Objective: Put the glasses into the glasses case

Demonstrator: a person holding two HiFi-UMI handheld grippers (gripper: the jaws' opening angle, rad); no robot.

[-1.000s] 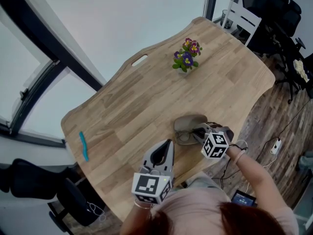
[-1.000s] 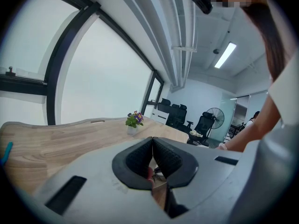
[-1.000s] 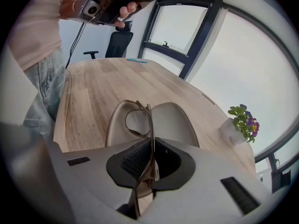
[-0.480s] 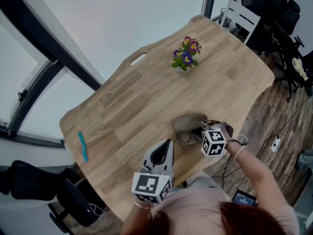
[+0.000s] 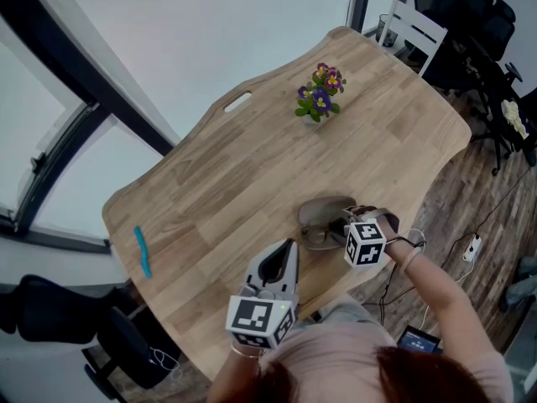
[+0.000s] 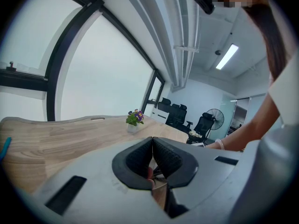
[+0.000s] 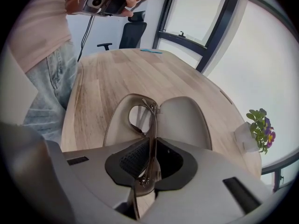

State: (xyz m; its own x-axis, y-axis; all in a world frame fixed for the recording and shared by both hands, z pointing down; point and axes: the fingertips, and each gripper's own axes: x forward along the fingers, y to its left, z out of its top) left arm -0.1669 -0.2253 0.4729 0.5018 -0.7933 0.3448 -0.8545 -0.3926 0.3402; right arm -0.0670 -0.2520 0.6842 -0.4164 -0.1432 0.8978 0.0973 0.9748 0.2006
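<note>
While the left gripper hangs idle over the near part of the light wooden counter, its fingers clenched together on nothing, all the work is on the right side. The right gripper has its fingers clamped on the brown thin-framed glasses, which sit edge-on in the grip with the front pointing away from the camera. One lens hangs over the left half of the open grey-beige clamshell glasses case. The case lies flat on the counter near the person's edge, both halves showing. I can't tell from either view whether the frame is already touching the case lining or is just above it. My read on the step: placement is in hand, and the glasses are at the case but not seated or let go. The next move probably needs the frame laid flat into one half, so the wrist has to roll it off its edge before release. The temple arms also look partly unfolded, so they may need tucking in. Only then should the right fingers part. The lid will need closing afterwards, and the free left gripper is the obvious candidate. The main risk is that the light case slides on the smooth wood when pushed.
</note>
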